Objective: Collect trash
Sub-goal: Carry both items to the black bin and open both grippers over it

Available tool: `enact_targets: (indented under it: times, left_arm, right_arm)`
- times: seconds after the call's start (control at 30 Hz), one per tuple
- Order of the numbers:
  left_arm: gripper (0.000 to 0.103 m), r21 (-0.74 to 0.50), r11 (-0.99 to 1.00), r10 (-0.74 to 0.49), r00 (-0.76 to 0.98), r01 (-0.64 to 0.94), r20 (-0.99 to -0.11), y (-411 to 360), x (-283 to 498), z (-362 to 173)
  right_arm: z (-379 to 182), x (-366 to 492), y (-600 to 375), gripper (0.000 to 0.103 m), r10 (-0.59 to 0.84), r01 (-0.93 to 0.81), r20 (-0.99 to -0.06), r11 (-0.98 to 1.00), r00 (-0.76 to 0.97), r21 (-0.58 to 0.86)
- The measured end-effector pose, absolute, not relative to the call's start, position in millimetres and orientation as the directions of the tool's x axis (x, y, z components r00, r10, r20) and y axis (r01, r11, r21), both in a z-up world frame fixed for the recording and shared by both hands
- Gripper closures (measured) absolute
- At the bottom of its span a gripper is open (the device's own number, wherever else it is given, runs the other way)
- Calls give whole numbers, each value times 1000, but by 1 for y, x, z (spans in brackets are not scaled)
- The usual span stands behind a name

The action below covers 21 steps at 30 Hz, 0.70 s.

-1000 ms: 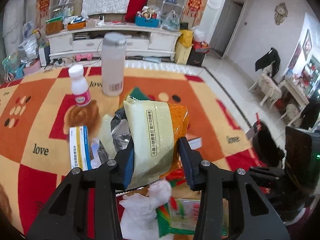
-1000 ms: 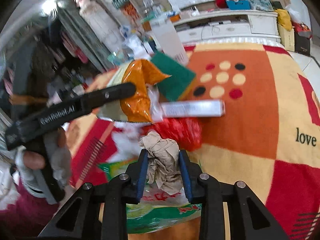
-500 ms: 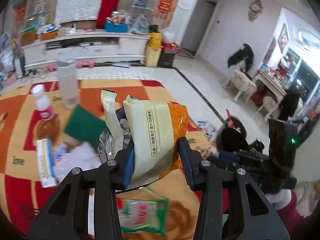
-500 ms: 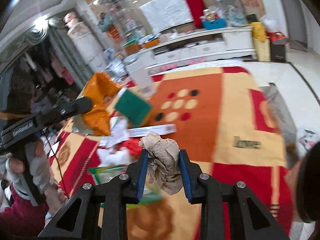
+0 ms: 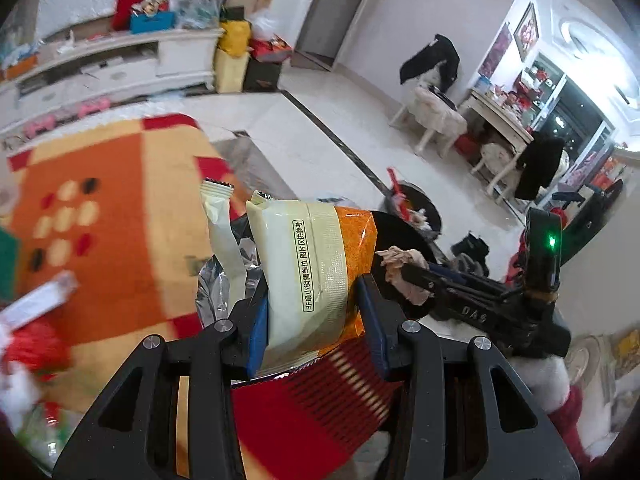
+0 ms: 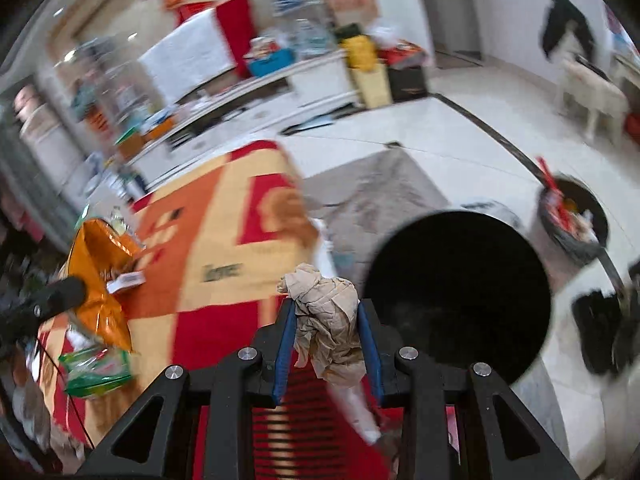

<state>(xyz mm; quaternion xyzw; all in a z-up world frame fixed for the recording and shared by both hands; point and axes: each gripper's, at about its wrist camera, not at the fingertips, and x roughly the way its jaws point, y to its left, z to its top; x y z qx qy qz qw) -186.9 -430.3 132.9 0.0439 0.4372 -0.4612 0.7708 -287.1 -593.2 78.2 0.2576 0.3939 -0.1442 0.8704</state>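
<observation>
My left gripper [image 5: 316,316] is shut on a bunch of snack wrappers [image 5: 308,264], cream, orange and silver. It also shows in the right wrist view [image 6: 96,276] at the far left. My right gripper [image 6: 326,332] is shut on a crumpled brown paper wad [image 6: 328,316]; it shows in the left wrist view [image 5: 404,268] too, just right of the wrappers. A round black trash bin [image 6: 456,296] stands open on the floor, right of the wad and close in front. In the left wrist view the bin [image 5: 400,236] is mostly hidden behind the wrappers.
The table's orange, yellow and red patterned cloth [image 5: 120,216] holds a white box [image 5: 36,304], red wrapper [image 5: 36,348] and green packet [image 6: 96,368]. A second dark bin with trash [image 6: 576,220] stands farther right. White tiled floor and chairs [image 5: 436,120] lie beyond.
Both grippers have swung right, away from the table's litter toward the floor, each still holding its trash. The black bin has come into view close in front of the right gripper.
</observation>
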Motion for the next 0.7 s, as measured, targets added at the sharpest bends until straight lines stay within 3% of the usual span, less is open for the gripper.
enact_targets:
  times: [0.37, 0.43, 0.5, 0.7]
  left_arm:
    - [61, -397, 543, -697, 134, 740, -704, -507, -202, 108]
    - [53, -414, 533, -710, 123, 738, -694, -514, -200, 101]
    - [43, -449, 516, -732, 103, 730, -674, -520, -198, 96]
    - [40, -491, 513, -727, 53, 703, -684, -536, -196, 80]
  right_arm:
    - [60, -314, -648, 73, -124, 562, -766, 754, 631, 340]
    - [57, -315, -655, 68, -133, 582, -762, 731, 634, 356]
    - [56, -320, -660, 51, -152, 606, -754, 704, 639, 371]
    - [59, -336, -668, 48, -190, 640, -750, 674, 633, 370]
